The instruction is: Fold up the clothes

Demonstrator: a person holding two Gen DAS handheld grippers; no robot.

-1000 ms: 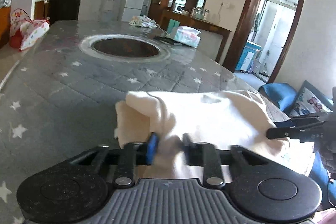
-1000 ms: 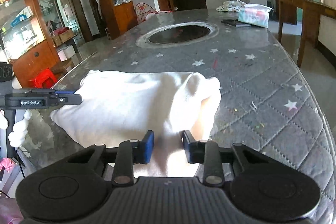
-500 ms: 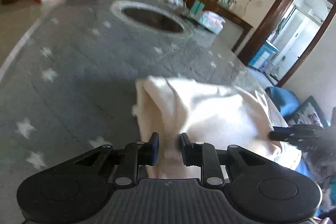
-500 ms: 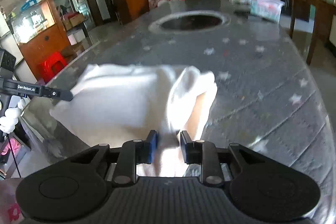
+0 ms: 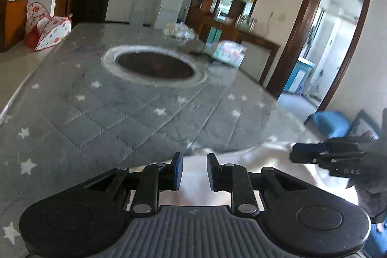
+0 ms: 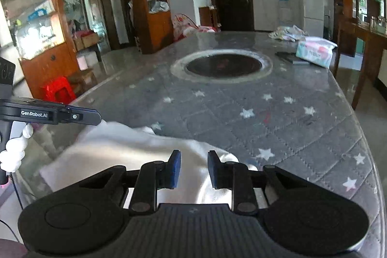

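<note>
Basically cloth (image 6: 135,149) lies at table (image 6: 278,127) near edge, long axis spanning both grippers, left (image 5: 192,171) and right (image 6: 192,169), jaws parted, empty

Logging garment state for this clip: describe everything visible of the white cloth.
The white cloth is a soft, plain, knit-looking garment lying folded over itself at the near edge of the table, on the grey star-patterned quilted cover. Its surface is rumpled, with a thicker bunched roll on its right side. The right gripper has its jaws apart over that roll; the left gripper, also apart, hangs over the cloth's other end. Whether either one touches it cannot be told.
</note>
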